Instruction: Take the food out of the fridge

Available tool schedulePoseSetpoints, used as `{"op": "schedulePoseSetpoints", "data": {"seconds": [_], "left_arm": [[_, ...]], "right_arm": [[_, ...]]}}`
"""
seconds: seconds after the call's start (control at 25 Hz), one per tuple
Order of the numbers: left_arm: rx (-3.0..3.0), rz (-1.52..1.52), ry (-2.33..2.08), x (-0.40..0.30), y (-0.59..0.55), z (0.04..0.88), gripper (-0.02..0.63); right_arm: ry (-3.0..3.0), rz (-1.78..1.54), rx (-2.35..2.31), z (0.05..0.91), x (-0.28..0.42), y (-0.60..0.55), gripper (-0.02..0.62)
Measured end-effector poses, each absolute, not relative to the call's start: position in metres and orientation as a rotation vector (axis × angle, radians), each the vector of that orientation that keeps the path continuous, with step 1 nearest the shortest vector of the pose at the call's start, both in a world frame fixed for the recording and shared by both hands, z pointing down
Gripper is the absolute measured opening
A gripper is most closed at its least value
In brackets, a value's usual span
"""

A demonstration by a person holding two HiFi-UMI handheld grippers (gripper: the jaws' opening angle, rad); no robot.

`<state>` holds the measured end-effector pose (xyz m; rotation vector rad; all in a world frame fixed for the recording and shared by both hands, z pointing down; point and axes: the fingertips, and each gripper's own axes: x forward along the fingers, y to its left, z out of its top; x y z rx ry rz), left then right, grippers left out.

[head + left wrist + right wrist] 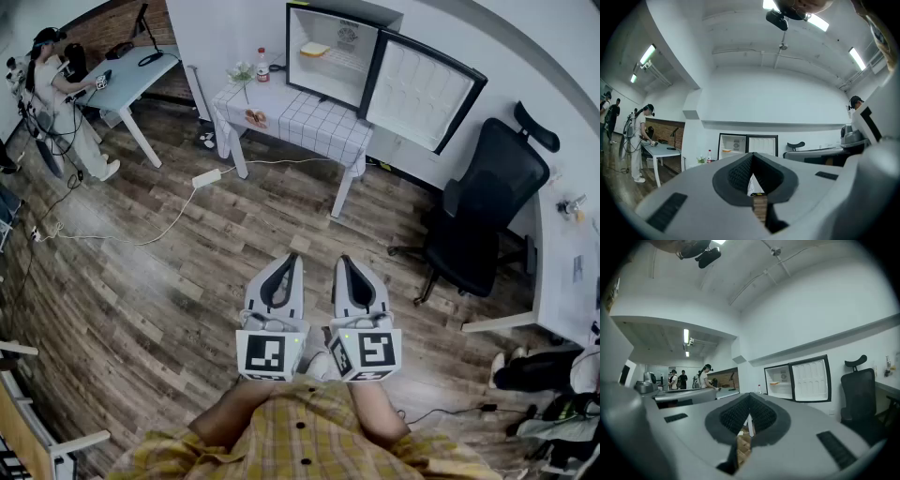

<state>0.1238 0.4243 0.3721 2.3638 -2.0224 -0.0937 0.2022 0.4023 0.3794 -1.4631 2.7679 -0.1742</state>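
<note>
Across the room, on a white table draped in a grid-checked cloth [305, 122], a small black-framed fridge with a white interior [342, 66] is standing with its white-lined door [422, 89] swung wide open to the right. Inside it, a flat pale-yellow piece of food [314, 49] is lying on the upper shelf, toward the left wall. A clear bottle with a red cap [262, 66] is standing on the cloth just left of the fridge.

The person is holding both tools close to the body, side by side and pointing level toward the fridge, well apart from it, over the brown wood-plank floor [141, 300]. The grey left gripper [292, 258] is keeping its dark-padded jaws pressed together at the tips with nothing between them. The grey right gripper [344, 261] is showing the same in its own view: jaws meeting at the tips, gripping nothing.

A black office chair [487, 202] is sitting to the right of the table.
</note>
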Motion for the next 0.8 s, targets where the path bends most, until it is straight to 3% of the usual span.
{"op": "schedulePoseSetpoints", "data": {"seconds": [0.8], "left_arm": [[2.275, -0.069, -2.110, 0.160, 0.424, 0.376, 0.006]], "right_arm": [[2.761, -0.233, -1.385, 0.396, 0.243, 0.397, 0.006]]}}
